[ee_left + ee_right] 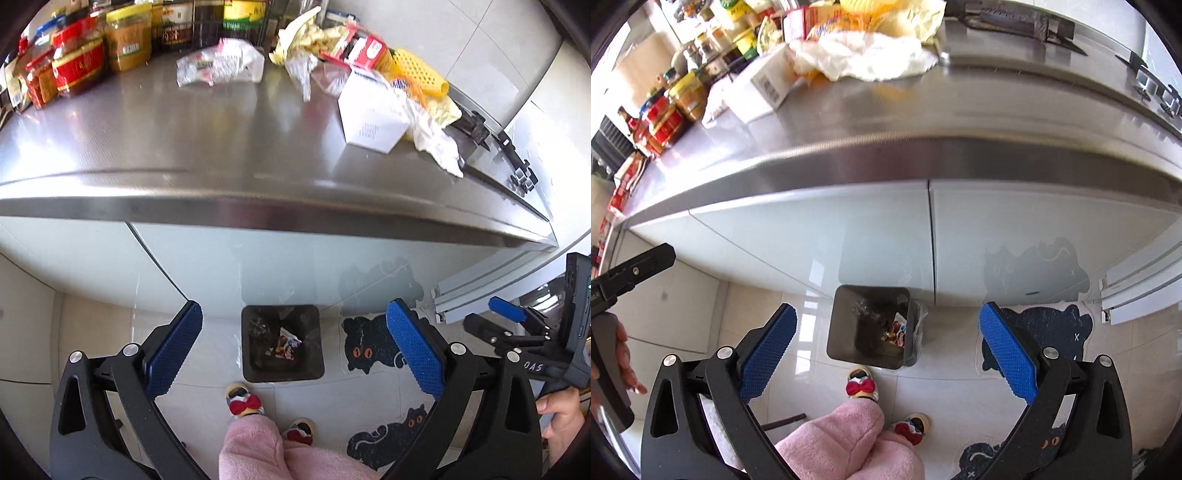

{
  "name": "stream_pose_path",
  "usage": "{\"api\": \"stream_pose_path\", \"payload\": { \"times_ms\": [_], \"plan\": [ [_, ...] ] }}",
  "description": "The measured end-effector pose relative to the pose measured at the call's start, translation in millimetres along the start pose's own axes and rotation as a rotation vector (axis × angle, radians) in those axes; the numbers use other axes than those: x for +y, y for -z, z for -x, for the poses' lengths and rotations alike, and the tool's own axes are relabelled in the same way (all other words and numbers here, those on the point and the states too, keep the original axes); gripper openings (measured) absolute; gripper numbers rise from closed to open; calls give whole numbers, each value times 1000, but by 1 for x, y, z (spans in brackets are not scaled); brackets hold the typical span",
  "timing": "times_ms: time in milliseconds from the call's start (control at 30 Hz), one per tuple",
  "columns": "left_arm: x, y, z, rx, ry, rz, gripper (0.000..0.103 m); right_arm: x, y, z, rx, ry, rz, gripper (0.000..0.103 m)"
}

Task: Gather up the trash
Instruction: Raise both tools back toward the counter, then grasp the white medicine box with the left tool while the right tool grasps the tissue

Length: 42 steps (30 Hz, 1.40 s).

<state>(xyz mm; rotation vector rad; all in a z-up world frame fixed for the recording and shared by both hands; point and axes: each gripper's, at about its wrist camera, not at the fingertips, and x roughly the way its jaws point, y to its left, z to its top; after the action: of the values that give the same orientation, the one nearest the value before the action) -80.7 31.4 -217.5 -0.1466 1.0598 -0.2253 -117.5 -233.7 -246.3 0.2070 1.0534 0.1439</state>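
Observation:
A dark square trash bin (246,347) (846,325) stands on the floor against the cabinet, with colourful wrappers (288,345) inside. Above it, the steel counter (184,140) carries litter: a crumpled clear wrapper (221,62), yellow paper (299,40), a red carton (364,50), a white box (371,114) (768,85) and a crumpled white bag (432,136) (871,55). My left gripper (294,306) hangs open and empty above the bin. My right gripper (888,307) is also open and empty over the bin, and shows at the right edge of the left wrist view (487,317).
Jars and sauce bottles (81,62) crowd the counter's back left. A black tool (476,127) lies at the counter's right end. Cat-shaped mats (369,347) lie right of the bin. A person's pink trouser leg (255,450) and slippers (243,400) are just in front of it.

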Motion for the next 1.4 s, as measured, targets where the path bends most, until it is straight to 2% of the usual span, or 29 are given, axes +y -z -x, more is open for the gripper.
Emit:
{"api": "stream_pose_path", "payload": {
  "times_ms": [233, 367, 533, 600, 667, 833, 1067, 1167, 1300, 1333, 1367, 1400],
  "plan": [
    [-13, -47, 31, -66, 36, -43, 95, -5, -47, 40, -142, -19, -9, 100],
    [-32, -72, 27, -74, 51, -85, 95, -3, -73, 45, -215, 20, 24, 100],
    [-52, -95, 13, -85, 65, -130, 95, 0, -108, 41, -251, 16, 69, 98],
    [-58, -101, 6, -83, 72, -143, 95, 1, -122, 35, -245, 2, 71, 95],
    [-63, -107, -2, -76, 77, -154, 95, 2, -134, 27, -226, 1, 81, 85],
    [-70, -118, -23, -61, 84, -159, 92, 9, -160, -2, -156, 1, 137, 73],
    [-77, -130, -47, -43, 70, -180, 90, 14, -179, -31, -112, -27, 180, 73],
    [-78, -133, -56, -31, 49, -188, 83, 16, -181, -39, -110, -23, 189, 73],
    [-73, -136, -66, -4, 51, -173, 59, 20, -184, -46, -96, -31, 211, 72],
    [-71, -137, -67, 0, 54, -170, 56, 21, -184, -47, -91, -32, 213, 71],
    [-70, -137, -67, 1, 55, -168, 54, 21, -184, -48, -84, -31, 215, 65],
    [-69, -137, -67, 2, 56, -170, 48, 22, -183, -50, -77, -28, 216, 62]
  ]
}}
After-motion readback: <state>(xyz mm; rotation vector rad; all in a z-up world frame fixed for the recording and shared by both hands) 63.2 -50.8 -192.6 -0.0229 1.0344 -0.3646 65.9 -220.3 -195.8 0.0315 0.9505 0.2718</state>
